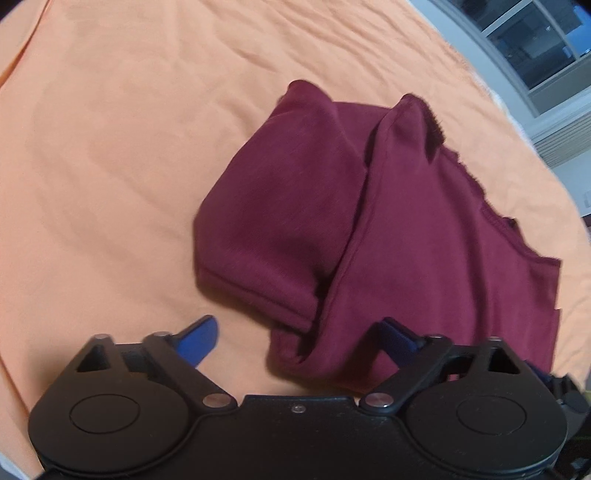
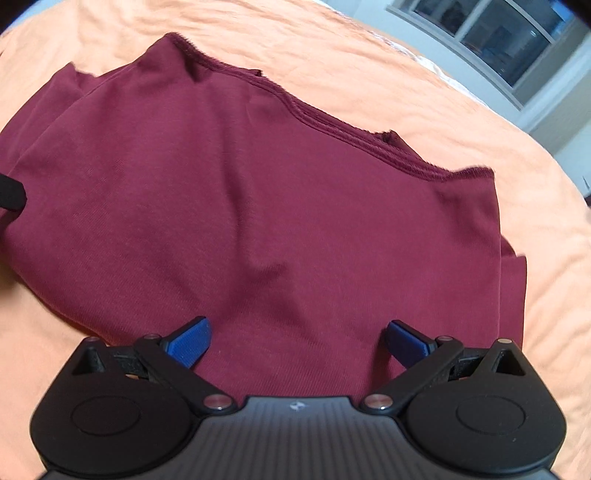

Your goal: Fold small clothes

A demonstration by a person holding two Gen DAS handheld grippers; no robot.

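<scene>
A small maroon garment (image 1: pixel 369 229) lies partly folded on an orange sheet (image 1: pixel 110 166), one side rolled over in a thick fold toward the middle. My left gripper (image 1: pixel 299 338) is open just above the garment's near edge, its blue fingertips (image 1: pixel 199 336) wide apart and holding nothing. In the right wrist view the same maroon garment (image 2: pixel 258 203) fills the middle, its stitched hem running along the far side. My right gripper (image 2: pixel 297 343) hovers open over the cloth with nothing between its fingers. A black part of the other gripper (image 2: pixel 11 194) shows at the left edge.
The orange sheet (image 2: pixel 480 129) spreads wide around the garment on all sides. A window (image 1: pixel 535 44) and a white wall lie beyond the bed's far right edge, and the same window (image 2: pixel 498 33) shows in the right wrist view.
</scene>
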